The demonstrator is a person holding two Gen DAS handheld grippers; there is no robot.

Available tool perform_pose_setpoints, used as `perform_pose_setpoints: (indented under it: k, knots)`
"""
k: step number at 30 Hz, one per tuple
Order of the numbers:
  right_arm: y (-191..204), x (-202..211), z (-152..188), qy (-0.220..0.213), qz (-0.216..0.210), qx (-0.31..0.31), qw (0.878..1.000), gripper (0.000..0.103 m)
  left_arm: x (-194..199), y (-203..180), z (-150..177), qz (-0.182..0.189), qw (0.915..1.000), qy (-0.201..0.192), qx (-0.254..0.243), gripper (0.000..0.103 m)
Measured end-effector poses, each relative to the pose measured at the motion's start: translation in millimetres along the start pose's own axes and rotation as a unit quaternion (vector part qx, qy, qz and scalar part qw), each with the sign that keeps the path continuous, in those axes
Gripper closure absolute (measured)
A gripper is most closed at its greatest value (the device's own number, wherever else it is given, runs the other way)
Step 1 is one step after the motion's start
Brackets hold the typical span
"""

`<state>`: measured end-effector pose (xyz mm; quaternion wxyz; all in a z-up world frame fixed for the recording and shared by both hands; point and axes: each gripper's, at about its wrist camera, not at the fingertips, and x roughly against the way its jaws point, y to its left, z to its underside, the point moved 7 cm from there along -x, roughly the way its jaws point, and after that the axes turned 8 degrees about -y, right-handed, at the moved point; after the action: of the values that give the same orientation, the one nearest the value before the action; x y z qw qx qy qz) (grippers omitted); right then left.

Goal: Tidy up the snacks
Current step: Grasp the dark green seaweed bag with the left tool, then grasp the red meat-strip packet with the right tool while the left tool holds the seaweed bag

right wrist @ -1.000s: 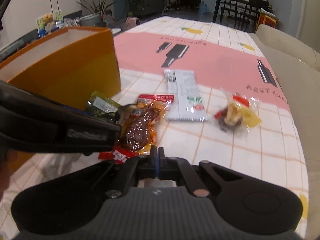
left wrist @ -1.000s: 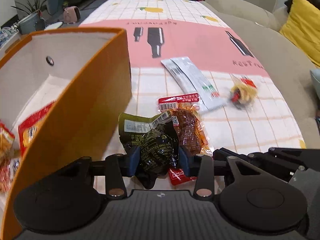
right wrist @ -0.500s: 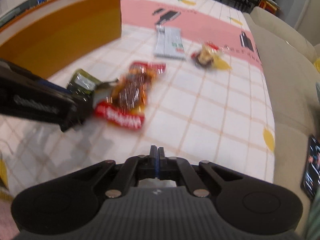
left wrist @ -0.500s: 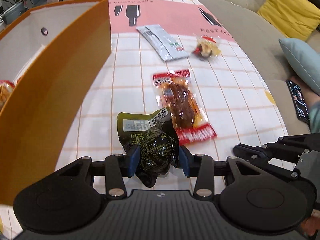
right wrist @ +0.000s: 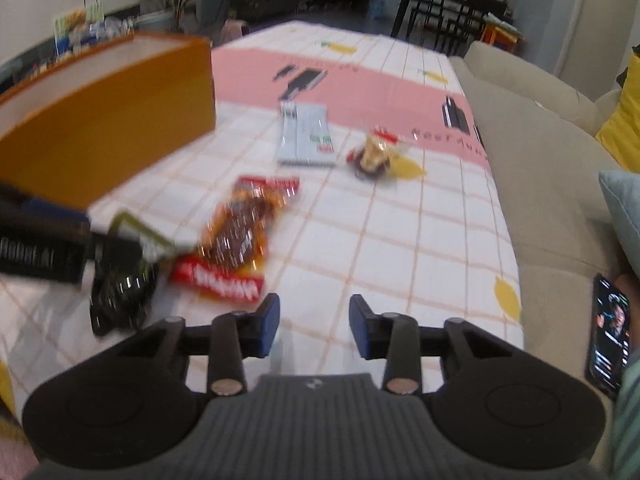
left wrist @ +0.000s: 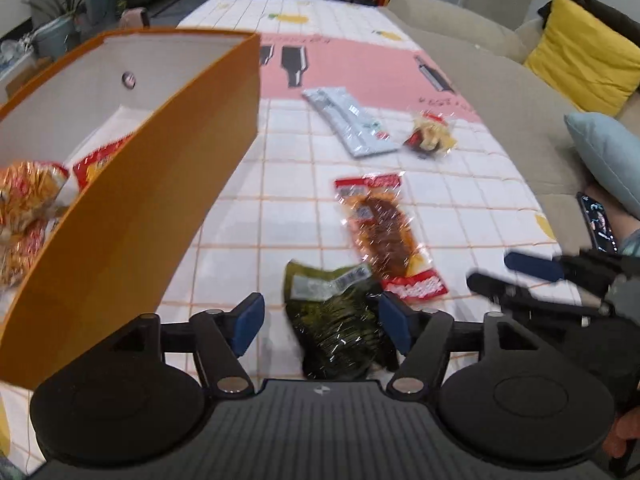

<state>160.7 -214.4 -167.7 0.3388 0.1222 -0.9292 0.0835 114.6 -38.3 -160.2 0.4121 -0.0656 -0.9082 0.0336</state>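
My left gripper (left wrist: 322, 322) is open, and a dark green snack packet (left wrist: 336, 316) lies on the tablecloth between its fingers, near the right pad. A red and brown meat snack packet (left wrist: 384, 232) lies just beyond it. The orange box (left wrist: 132, 184) stands at the left with several red and orange snack bags (left wrist: 24, 200) inside. My right gripper (right wrist: 314, 326) is open and empty above the cloth; it also shows in the left wrist view (left wrist: 520, 276). The green packet (right wrist: 120, 280) and the meat packet (right wrist: 240, 232) lie to its front left.
A grey-white flat packet (left wrist: 348, 120) and a small clear bag of yellow snack (left wrist: 430, 138) lie farther back on the checked tablecloth (left wrist: 460, 200). A beige sofa (left wrist: 520, 92) with a yellow cushion and a blue cushion runs along the right. A phone (right wrist: 608, 324) lies there.
My left gripper has opened and let go of the green packet, which now lies on the cloth. My right gripper has opened from shut. Both views have shifted and are blurred.
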Motion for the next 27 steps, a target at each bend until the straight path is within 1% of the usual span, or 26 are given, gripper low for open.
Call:
perform_pose_setpoints:
  k: [2, 3, 7, 10, 12, 13, 14, 15, 17, 19, 20, 23, 25, 27]
  knots:
    - [4, -6, -9, -0.015, -0.009, -0.011, 1.000, 0.061, -4, 6, 5, -0.011, 0.9997, 0.017, 0.014, 0.024]
    - [6, -7, -12, -0.023, -0.013, -0.019, 0.999, 0.061, -6, 10, 8, -0.010, 0.9993, 0.025, 0.026, 0.022]
    - [13, -21, -19, -0.032, -0.029, -0.033, 0.999, 0.061, -16, 15, 13, 0.021, 0.9958, 0.044, 0.077, 0.020]
    - [14, -27, -16, -0.027, -0.033, -0.030, 0.999, 0.061, -22, 13, 18, 0.040, 0.9937, 0.051, 0.091, 0.020]
    - [13, -29, -14, -0.025, -0.034, -0.032, 0.999, 0.061, -25, 11, 18, 0.051, 0.9931, 0.051, 0.093, 0.026]
    - [12, -30, -13, -0.024, -0.035, -0.034, 0.999, 0.061, -25, 9, 18, 0.056, 0.9932, 0.050, 0.089, 0.033]
    - [11, -31, -13, -0.025, -0.036, -0.036, 0.998, 0.061, -26, 6, 18, 0.055, 0.9941, 0.050, 0.080, 0.036]
    - [10, -31, -13, -0.026, -0.037, -0.038, 0.998, 0.061, -26, 3, 18, 0.051, 0.9953, 0.048, 0.067, 0.043]
    - [10, -34, -14, -0.028, -0.039, -0.038, 0.998, 0.061, -25, -3, 19, 0.050, 0.9965, 0.047, 0.048, 0.046]
    - [12, -36, -16, -0.031, -0.045, -0.037, 0.998, 0.061, -25, -7, 20, 0.059, 0.9962, 0.049, 0.040, 0.057]
    - [13, -37, -16, -0.031, -0.048, -0.035, 0.998, 0.061, -26, -9, 20, 0.065, 0.9955, 0.052, 0.045, 0.057]
    - [19, -41, -19, -0.032, -0.057, -0.033, 0.997, 0.061, -26, -6, 19, 0.061, 0.9957, 0.050, 0.050, 0.059]
    - [23, -45, -20, -0.029, -0.064, -0.035, 0.997, 0.057, -24, 1, 16, 0.045, 0.9966, 0.041, 0.055, 0.059]
    - [26, -49, -21, -0.027, -0.071, -0.042, 0.996, 0.050, -21, 10, 12, 0.020, 0.9981, 0.028, 0.052, 0.059]
